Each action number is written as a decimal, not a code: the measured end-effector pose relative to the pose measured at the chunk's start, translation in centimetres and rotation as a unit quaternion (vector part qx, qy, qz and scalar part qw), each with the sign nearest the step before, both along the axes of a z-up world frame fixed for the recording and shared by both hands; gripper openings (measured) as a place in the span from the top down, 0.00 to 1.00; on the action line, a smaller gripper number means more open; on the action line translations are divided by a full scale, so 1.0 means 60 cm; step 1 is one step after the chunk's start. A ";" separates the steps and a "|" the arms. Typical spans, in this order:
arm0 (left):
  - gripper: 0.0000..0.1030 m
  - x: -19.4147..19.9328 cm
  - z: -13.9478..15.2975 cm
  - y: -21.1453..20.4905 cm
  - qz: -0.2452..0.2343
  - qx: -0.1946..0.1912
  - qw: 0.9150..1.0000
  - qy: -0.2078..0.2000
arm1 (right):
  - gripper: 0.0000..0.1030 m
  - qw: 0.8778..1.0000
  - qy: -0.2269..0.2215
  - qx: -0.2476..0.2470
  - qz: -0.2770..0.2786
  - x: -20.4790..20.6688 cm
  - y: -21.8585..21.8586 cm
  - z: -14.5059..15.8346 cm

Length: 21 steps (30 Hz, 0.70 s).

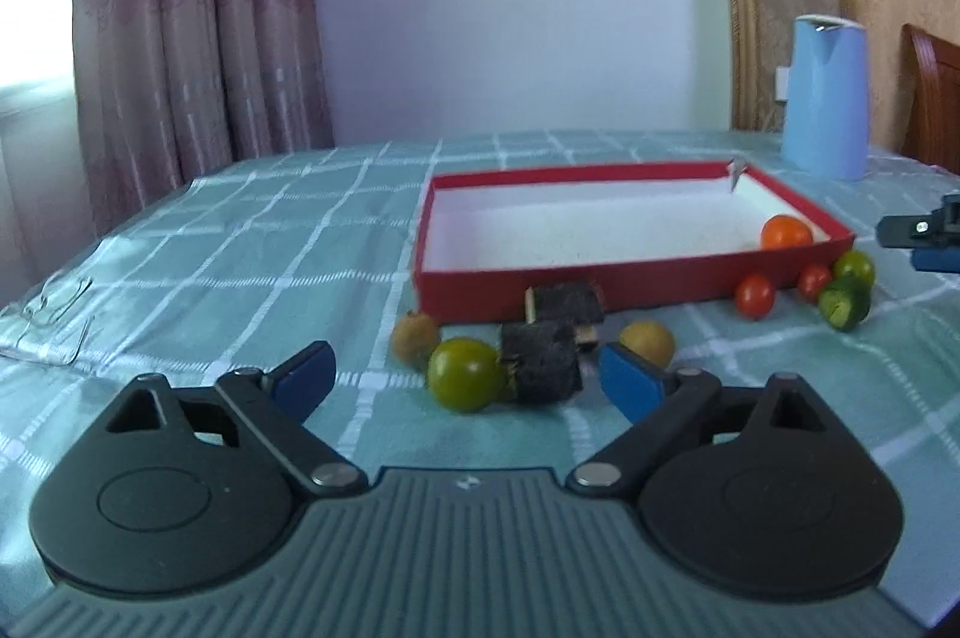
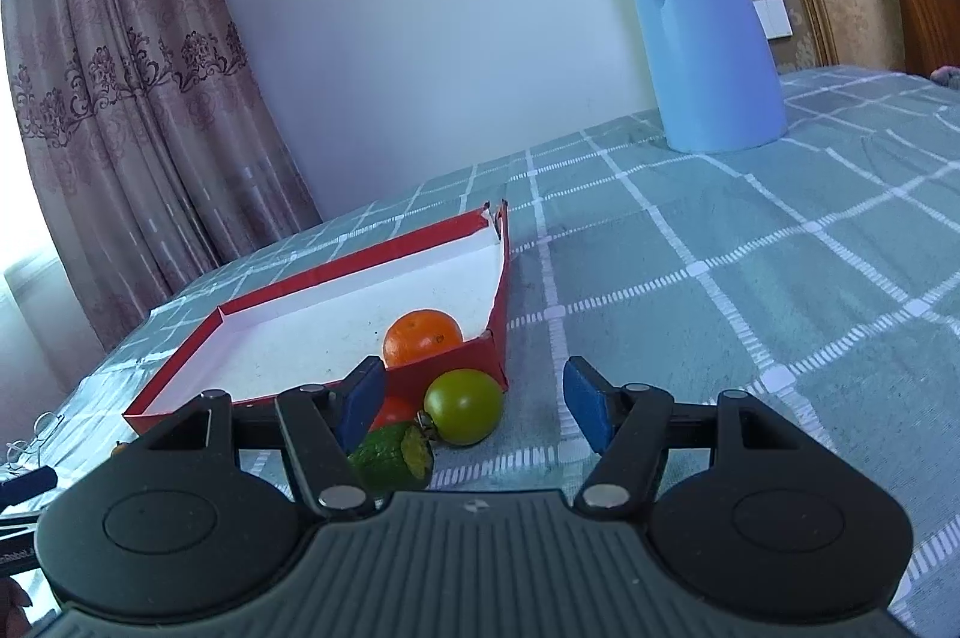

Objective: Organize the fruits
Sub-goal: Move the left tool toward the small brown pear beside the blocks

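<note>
A red tray (image 1: 600,287) with a white floor lies on the checked tablecloth and holds one orange fruit (image 1: 786,231). My left gripper (image 1: 465,377) is open, low over the cloth, with a green tomato (image 1: 465,381) and two dark fuzzy pieces (image 1: 543,362) between its fingers. Two tan fruits (image 1: 415,337) flank them. Red tomatoes (image 1: 755,295) and green fruits (image 1: 845,302) lie at the tray's right corner. My right gripper (image 2: 474,404) is open there, by a green tomato (image 2: 463,405), a green lime-like fruit (image 2: 390,458) and the orange (image 2: 423,335) in the tray (image 2: 444,374).
A light blue kettle (image 1: 827,95) stands at the back right of the table, also in the right wrist view (image 2: 705,38). A curtain hangs at the left. Wire glasses (image 1: 57,305) lie on the cloth at the left. A wooden chair (image 1: 933,92) stands at the right.
</note>
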<state>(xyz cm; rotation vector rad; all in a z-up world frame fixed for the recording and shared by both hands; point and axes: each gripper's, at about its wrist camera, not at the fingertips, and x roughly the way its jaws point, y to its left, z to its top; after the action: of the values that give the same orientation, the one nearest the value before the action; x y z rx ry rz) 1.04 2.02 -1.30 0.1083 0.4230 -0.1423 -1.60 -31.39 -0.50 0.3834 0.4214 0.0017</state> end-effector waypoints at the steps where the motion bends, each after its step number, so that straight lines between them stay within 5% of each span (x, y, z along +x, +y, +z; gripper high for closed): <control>1: 0.09 0.005 -0.001 0.001 0.009 0.002 1.000 0.008 | 0.37 1.000 0.000 0.002 0.000 0.000 -0.001 0.000; 16: 0.14 -0.009 0.018 -0.094 -0.116 -0.029 0.993 0.012 | 0.37 0.999 -0.006 0.031 0.001 -0.003 -0.015 -0.004; 21: 0.34 0.015 0.009 -0.116 -0.114 -0.023 0.992 0.040 | 0.36 0.999 -0.010 0.043 0.004 -0.004 -0.020 -0.005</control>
<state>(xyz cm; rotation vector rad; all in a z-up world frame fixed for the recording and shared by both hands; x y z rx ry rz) 1.93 -4.97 -0.77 0.1050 0.4863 -0.3813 -1.82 -32.58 -0.82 0.4653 0.4040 0.0308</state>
